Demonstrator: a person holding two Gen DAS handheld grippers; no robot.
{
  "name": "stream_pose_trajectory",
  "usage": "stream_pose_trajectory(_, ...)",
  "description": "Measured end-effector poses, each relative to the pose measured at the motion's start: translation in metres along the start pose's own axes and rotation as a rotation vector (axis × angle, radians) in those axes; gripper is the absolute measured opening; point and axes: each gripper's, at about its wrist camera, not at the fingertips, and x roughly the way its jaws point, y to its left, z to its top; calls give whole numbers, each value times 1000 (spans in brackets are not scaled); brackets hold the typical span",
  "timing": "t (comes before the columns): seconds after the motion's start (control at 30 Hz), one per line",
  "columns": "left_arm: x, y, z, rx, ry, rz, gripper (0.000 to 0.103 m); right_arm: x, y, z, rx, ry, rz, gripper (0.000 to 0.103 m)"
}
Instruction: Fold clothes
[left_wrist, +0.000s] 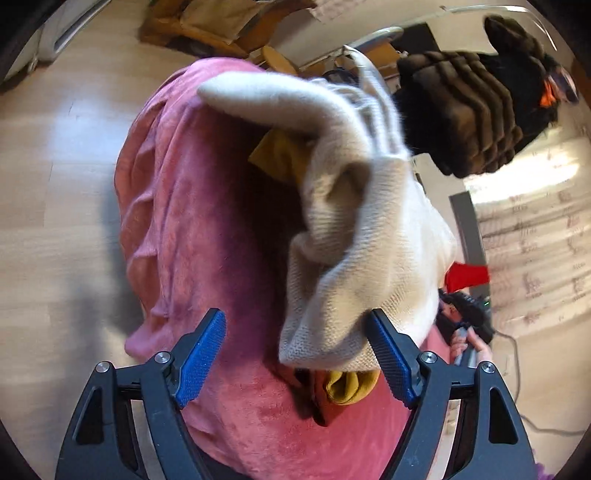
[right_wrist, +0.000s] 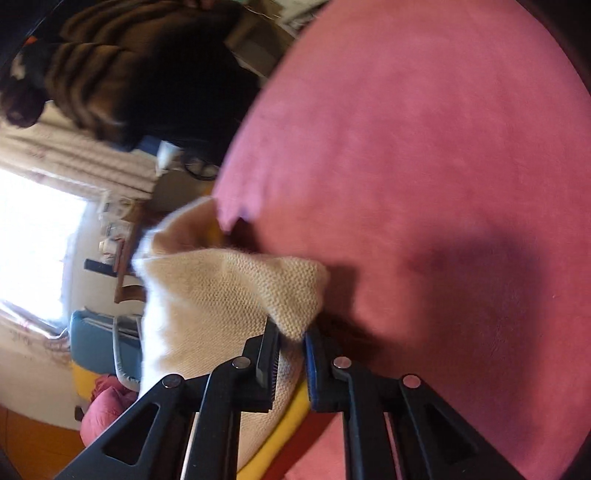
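Under the cream sweater (left_wrist: 362, 236), yellow cloth (left_wrist: 347, 387) lies mostly hidden.

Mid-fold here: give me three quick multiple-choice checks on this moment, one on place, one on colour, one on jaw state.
1. The cream knit lies on:
A bare floor
B pink blanket
C a chair

2. The fabric beneath the knit's lower edge is:
A mustard yellow
B green
C white

3. The right gripper jaws are:
A wide open, empty
B closed on the knit
C out of view

Answers: B, pink blanket spreads beneath it; A, a yellow fold peeks out; B, a knit corner sits pinched between the jaws.
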Motion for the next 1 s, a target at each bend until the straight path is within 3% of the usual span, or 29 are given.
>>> stream_pose_trajectory(0.07, -8, 8, 1, -31, -36, 17, 79, 5, -3, 0, 21, 9, 22, 24)
stream_pose_trajectory(0.1, -18, 9, 1, -30, -80, 42, 79, -1, 3, 0, -17, -5, 1, 30)
stream_pose_trajectory(0.13, -27, 11, 1, -28, -124, 67, 79, -8, 10, -1, -62, -27, -30, 31)
stream_pose_trajectory(0.17, -39, 7, -2, -13, -180, 95, 79, -21, 21, -7, -129, -83, -88, 31)
stream_pose_trajectory(0.23, -62, -12, -9, 65, -299, 142, 78, -52, 39, -30, -264, -245, -112, 31)
stream_pose_trajectory(0.27, -68, -29, -13, 136, -338, 146, 78, -64, 48, -41, -327, -311, -106, 31)
stream_pose_trajectory(0.3, -71, -47, -16, 211, -364, 145, 78, -64, 58, -50, -376, -316, -39, 32)
stream_pose_trajectory(0.37, -59, -89, -14, 375, -353, 120, 79, -52, 81, -64, -469, -260, 120, 32)
stream_pose_trajectory(0.5, -10, -140, 5, 596, -278, 143, 79, 17, 139, -77, -574, 28, 386, 33)
stream_pose_trajectory(0.6, 20, -139, 38, 564, -241, 179, 79, 74, 170, -69, -583, 136, 373, 33)
stream_pose_trajectory(0.67, 26, -125, 63, 468, -266, 192, 79, 118, 184, -56, -535, 188, 331, 33)
stream_pose_trajectory(0.77, 28, -103, 85, 347, -278, 153, 78, 159, 178, -19, -355, 183, 265, 27)
stream_pose_trajectory(0.87, 22, -107, 89, 329, -261, 152, 79, 152, 170, 16, -203, 74, 231, 27)
stream_pose_trajectory(0.93, 11, -117, 79, 352, -272, 164, 79, 132, 174, 28, -154, -9, 273, 33)
stream_pose_trajectory(1.0, -2, -128, 61, 378, -291, 260, 79, 101, 178, 26, -168, -72, 310, 35)
